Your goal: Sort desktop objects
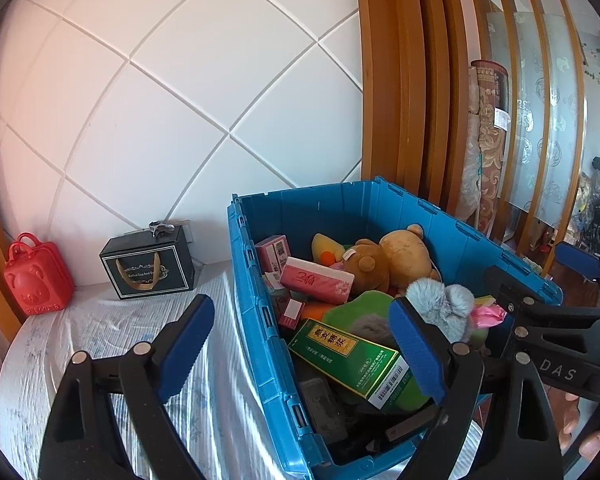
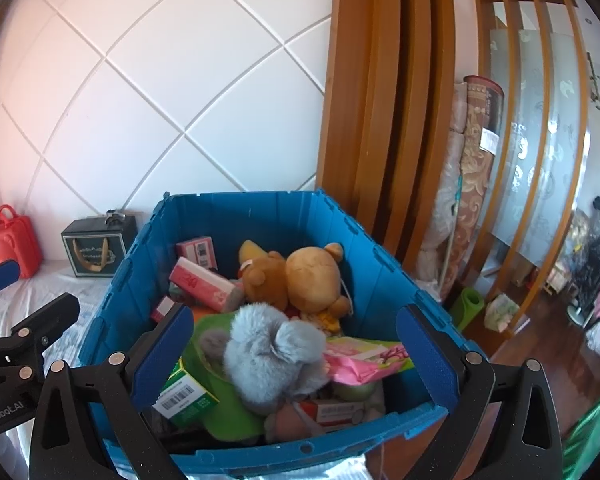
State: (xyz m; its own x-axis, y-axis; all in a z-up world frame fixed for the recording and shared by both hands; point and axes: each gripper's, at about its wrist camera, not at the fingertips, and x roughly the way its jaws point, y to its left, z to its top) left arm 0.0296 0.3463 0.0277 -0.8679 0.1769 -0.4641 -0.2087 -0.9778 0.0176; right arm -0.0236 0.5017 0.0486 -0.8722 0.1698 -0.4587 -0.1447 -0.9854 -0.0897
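Observation:
A blue plastic crate stands on the cloth-covered table, full of objects: a grey fluffy toy, brown teddy bears, a green medicine box, pink boxes and a pink packet. My left gripper is open and empty, straddling the crate's left wall. My right gripper is open and empty above the crate's near side, with the grey toy between its fingers in view.
A black gift box and a red bear-shaped case stand at the back left by the white panelled wall. A wooden door frame and rolled rugs are to the right.

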